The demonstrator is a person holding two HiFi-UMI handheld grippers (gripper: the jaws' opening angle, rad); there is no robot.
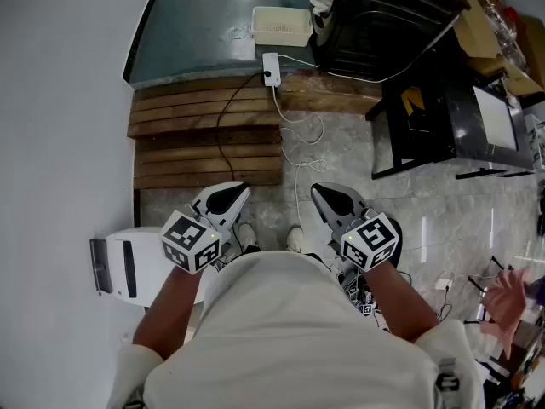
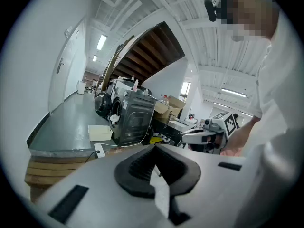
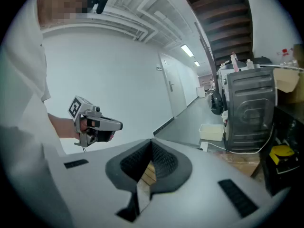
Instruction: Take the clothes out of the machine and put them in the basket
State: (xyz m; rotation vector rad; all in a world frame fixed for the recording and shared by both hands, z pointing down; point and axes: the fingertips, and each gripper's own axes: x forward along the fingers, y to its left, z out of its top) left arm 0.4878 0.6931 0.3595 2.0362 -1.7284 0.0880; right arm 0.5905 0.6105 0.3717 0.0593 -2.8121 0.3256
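Observation:
A dark front-loading machine stands far ahead at the top of the head view, with a white cloth hanging at its door. The pale basket sits on the grey floor just left of it. Both grippers are held close to my body, well short of the machine. My left gripper and right gripper are shut and empty. The left gripper view looks past its shut jaws to the machine and basket. The right gripper view has its shut jaws, the machine and the basket.
Wooden slatted steps lie between me and the grey platform. A white power strip with trailing cables sits on them. A white appliance stands by the left wall, and a black stand and cardboard boxes are at right.

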